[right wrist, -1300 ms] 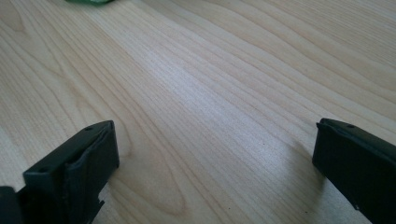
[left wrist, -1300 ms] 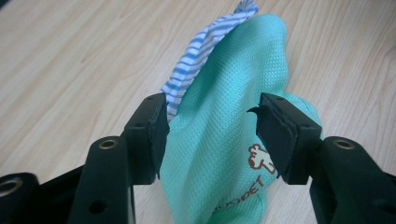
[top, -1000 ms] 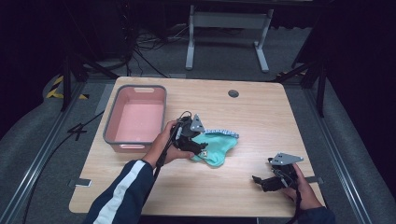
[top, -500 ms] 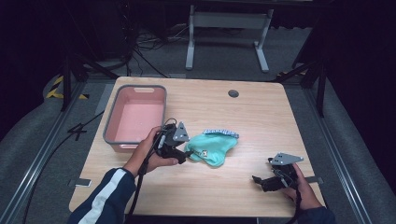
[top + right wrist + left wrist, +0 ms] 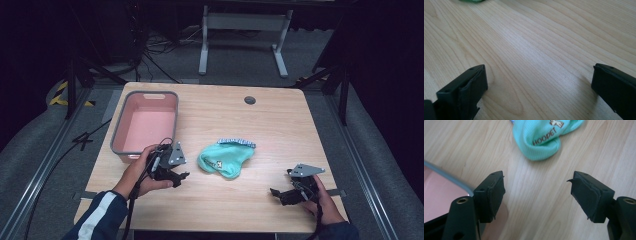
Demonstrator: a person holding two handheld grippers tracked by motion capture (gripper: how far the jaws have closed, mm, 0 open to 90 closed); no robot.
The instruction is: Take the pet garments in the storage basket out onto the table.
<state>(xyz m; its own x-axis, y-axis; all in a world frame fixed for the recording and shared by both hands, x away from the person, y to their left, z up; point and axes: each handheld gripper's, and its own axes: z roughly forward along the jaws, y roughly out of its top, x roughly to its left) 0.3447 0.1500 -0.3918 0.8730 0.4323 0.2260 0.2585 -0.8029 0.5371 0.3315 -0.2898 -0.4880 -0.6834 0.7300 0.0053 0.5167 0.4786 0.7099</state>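
The garment [image 5: 225,159] lay crumpled mid-table, clear of both grippers, with the bin [image 5: 145,122] to its left. The left gripper [image 5: 179,176] stood beside the bin's near corner, its jaws having just been opening with nothing between them. The right gripper [image 5: 278,192] rested wide open on bare wood. A pinch on one loose fold risked dragging the cloth, which could snag on the bin's rim.

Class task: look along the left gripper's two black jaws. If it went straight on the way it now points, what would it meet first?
Most likely the mint-green garment. The left gripper has open jaws with bare table between them, and the garment lies straight ahead, apart from them. Depth is hard to judge.
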